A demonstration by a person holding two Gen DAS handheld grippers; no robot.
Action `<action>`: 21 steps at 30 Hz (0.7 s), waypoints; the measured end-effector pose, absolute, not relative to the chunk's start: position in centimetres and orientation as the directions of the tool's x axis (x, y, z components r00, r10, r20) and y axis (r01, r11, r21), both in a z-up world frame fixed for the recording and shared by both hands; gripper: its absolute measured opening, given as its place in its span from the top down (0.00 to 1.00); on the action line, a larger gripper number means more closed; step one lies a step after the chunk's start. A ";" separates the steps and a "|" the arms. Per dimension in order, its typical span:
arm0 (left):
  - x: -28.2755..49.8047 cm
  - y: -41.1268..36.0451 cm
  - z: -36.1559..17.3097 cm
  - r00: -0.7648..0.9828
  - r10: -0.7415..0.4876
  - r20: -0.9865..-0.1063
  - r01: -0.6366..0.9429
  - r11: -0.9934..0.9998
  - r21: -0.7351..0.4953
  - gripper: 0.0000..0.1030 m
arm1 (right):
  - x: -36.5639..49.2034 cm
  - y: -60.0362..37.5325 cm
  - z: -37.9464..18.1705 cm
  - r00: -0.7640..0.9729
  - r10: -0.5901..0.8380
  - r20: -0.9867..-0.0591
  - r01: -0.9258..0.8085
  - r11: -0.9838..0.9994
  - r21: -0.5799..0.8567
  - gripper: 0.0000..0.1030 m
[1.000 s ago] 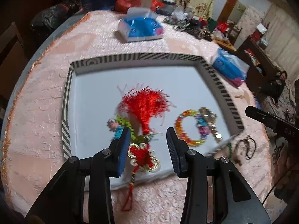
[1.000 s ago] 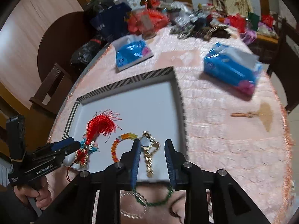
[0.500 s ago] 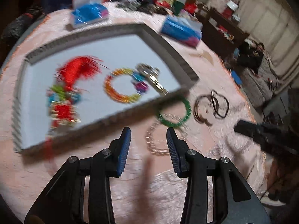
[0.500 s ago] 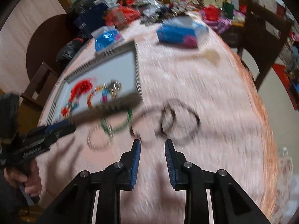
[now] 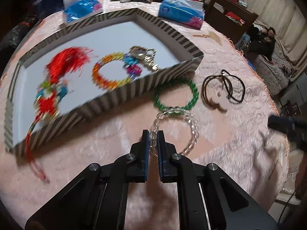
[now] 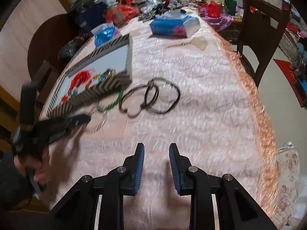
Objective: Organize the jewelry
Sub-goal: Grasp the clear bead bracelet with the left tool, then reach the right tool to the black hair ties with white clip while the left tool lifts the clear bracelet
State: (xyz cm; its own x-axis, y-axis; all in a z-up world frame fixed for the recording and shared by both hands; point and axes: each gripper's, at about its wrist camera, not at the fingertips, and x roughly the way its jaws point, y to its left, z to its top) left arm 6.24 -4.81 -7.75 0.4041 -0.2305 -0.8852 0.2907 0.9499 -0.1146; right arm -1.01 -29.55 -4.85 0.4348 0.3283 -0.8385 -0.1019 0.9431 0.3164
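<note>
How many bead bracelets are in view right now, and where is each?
3. The rainbow bracelet lies inside the striped tray; the green bracelet lies on the tablecloth against the tray's wall; the clear bracelet is pinched in the left gripper. None look hidden.

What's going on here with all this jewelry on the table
A person with a gripper in each hand is sorting jewelry into a striped tray on a pink tablecloth. The left gripper is shut on the clear bead bracelet, which lies outside the tray, touching the green bead bracelet. A dark cord necklace also lies on the cloth. In the tray are a red tassel charm, a multicolored bead bracelet and a gold watch. The right gripper is open over the cloth, holding nothing.
</note>
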 end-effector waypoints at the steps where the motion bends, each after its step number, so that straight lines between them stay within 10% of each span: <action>1: 5.8 -4.1 -7.7 0.407 -0.220 -0.886 0.273 0.955 -0.112 0.94 | -0.4 -29.7 -4.8 0.443 0.331 -0.833 -0.103 0.942 0.319 0.76; 21: 4.0 0.1 -8.2 0.387 -0.209 -0.898 0.191 0.971 -0.143 0.94 | 6.9 -22.6 -7.9 0.392 0.354 -0.849 -0.294 0.923 0.248 0.66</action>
